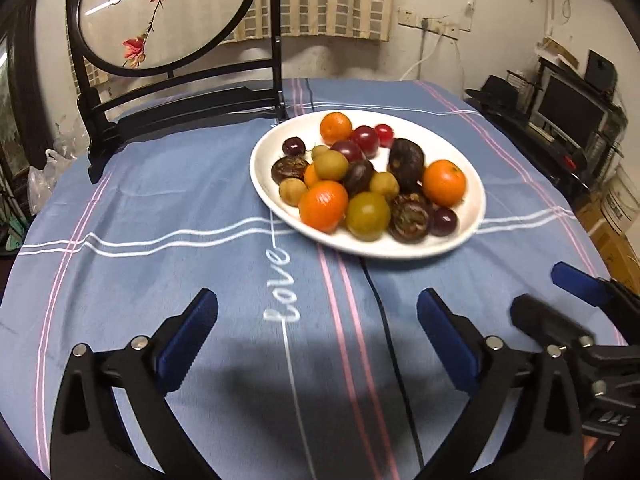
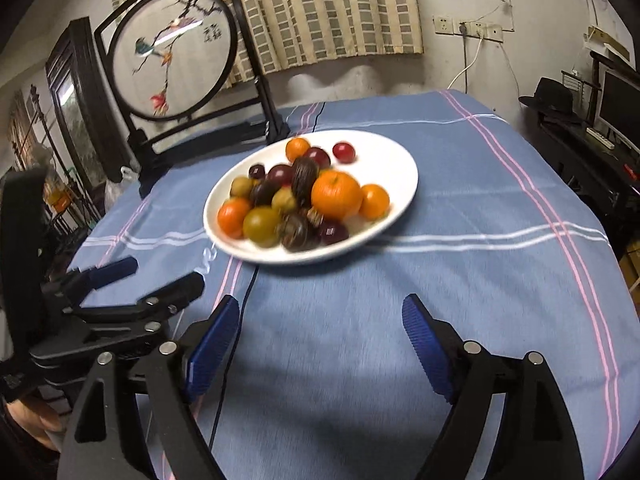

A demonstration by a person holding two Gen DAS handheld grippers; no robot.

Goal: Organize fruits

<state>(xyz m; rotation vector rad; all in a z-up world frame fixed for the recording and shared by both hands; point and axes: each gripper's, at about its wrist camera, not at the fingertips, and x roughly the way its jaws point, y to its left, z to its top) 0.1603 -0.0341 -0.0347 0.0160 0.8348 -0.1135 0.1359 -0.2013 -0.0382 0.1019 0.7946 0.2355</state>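
While both pairs of tongs — left tongs (image 1: 316,320) and right tongs (image 2: 320,328) — are being held apart and empty over the surface (image 1: 140,200), a risk is being judged: round fruits (image 1: 364,176) being nudged could roll off the white plate (image 1: 264,184). Oranges, dark plums and greenish pieces are lying heaped, glossy — mid-surface.
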